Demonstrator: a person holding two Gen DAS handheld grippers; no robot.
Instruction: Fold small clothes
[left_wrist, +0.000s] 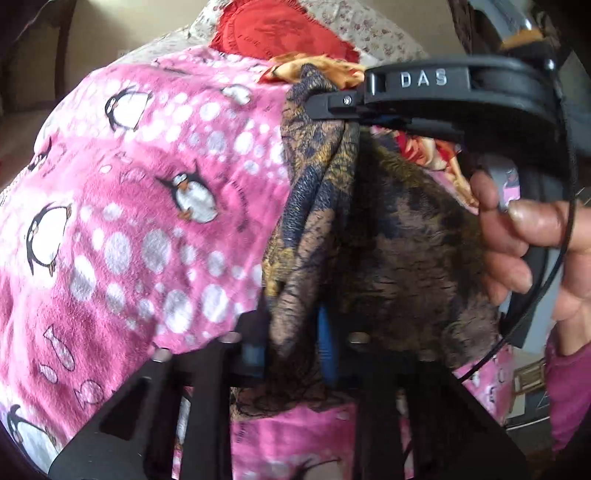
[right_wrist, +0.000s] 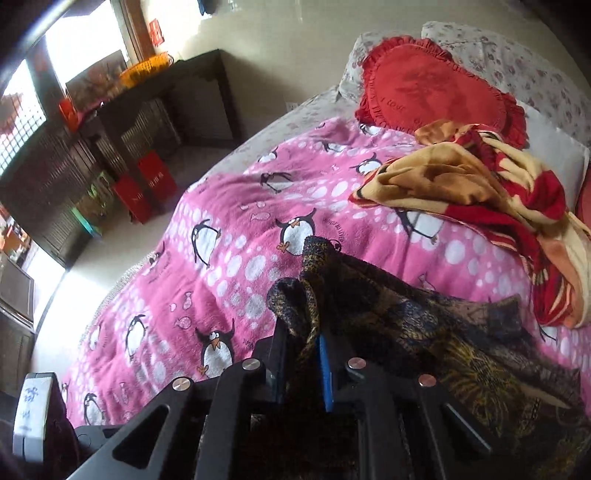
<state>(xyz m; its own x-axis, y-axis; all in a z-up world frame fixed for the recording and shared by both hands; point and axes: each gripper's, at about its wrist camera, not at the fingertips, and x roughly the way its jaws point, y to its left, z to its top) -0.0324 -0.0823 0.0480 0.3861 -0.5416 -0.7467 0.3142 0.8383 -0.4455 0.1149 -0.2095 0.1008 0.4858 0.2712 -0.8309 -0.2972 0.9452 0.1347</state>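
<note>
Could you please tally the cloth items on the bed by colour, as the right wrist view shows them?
Pink penguin blanket: 1
Red heart cushion: 1
Red and cream blanket: 1
Dark brown patterned garment: 1
Floral pillow: 1
Total: 5

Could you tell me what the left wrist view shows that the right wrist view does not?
Only the left wrist view shows the right gripper from outside, pinching the dark patterned garment, with the person's hand on its handle.

Only the right wrist view shows the room: a dark wooden cabinet, two red bags, and the whole red and cream blanket.

Both show the garment clamped in each view's own gripper, the pink penguin blanket and the red heart cushion.
</note>
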